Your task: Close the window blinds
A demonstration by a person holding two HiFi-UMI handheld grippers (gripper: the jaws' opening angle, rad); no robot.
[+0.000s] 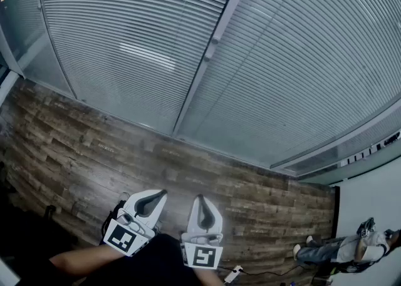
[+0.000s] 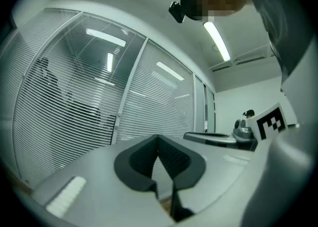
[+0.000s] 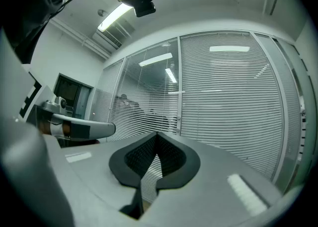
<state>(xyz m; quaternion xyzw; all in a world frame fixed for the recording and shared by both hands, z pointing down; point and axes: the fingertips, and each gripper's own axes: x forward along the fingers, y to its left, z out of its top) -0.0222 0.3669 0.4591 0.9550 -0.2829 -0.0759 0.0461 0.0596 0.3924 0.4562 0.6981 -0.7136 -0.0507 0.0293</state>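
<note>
**A:** Two grippers are seen low in the head view, well below the mullion (image 1: 202, 71). On the left gripper (image 1: 163, 193) and the right gripper (image 1: 201, 199) alike, the jaws are pressed together at the tips and nothing is held.

**B:** And the window blinds (image 1: 125, 40)?

**A:** They are hung on both sides of the mullion. Left of it, shapes can be made out through the slats in the left gripper view, so that panel is judged to be only part-tilted. Right of it, the slats look flatter and denser.

**B:** So what is to be grasped?

**A:** A small fitting (image 1: 212, 41) is seen on the mullion itself. Whether it is the tilt control cannot be told from here, and no cord or wand is visible.

**B:** Advice for the reach?

**A:** One gripper should be raised to the mullion and its jaws opened before arrival, not at contact. The control, once found, should be pinched squarely and worked slowly while the slats to the left of the mullion are watched. The slats themselves are best left untouched, since they would probably bend easily. The other gripper should be kept low and clear of the mullion.
</note>
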